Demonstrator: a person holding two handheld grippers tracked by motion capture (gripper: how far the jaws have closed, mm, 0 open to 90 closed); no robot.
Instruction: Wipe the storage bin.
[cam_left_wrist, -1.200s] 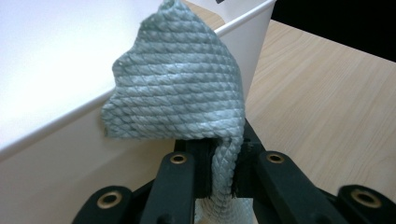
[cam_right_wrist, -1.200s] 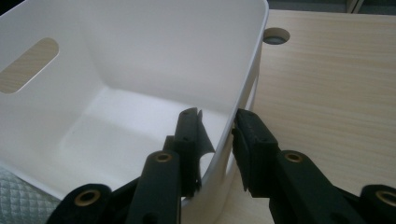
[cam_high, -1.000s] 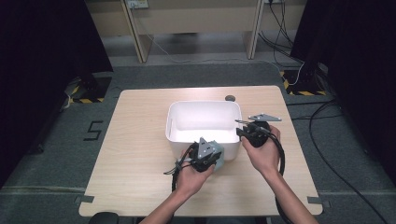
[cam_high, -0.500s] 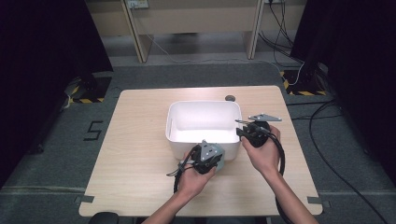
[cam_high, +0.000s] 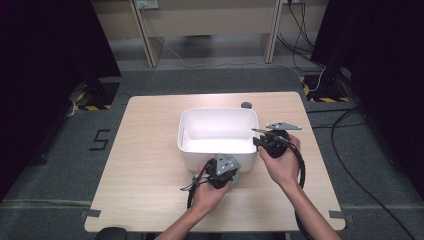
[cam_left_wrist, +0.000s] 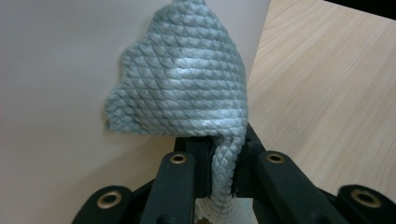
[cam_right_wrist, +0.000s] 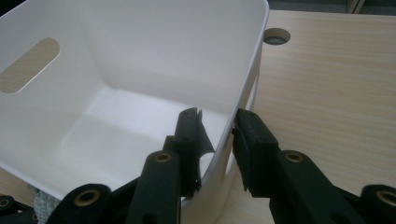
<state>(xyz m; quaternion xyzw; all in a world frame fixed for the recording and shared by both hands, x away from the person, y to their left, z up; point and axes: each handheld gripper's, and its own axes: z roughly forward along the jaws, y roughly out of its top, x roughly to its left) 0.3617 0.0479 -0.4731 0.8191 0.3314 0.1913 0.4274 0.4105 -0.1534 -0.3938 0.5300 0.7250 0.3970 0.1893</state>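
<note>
Little had moved since the earlier frames: the left tongs (cam_high: 226, 169) had drifted only slightly along the near wall of the white bin (cam_high: 218, 158), and the right tongs (cam_high: 260, 141) had kept their place. At this moment the left tongs were clamped on a grey woven cloth (cam_left_wrist: 182, 84), which rose from the jaws and fanned out against the bin's outer near wall, its long axis running straight ahead of the tongs and its tip pointing upward along the wall. The right tongs (cam_right_wrist: 215, 140) straddled the bin's right rim, close on the wall, though whether they actually pinched it I could not tell. The cloth was held by a narrow fold, so it might have slipped free on a lift, or snagged on the rim; a loose right-hand hold could have let the bin slide on the surface (cam_high: 145, 150).
</note>
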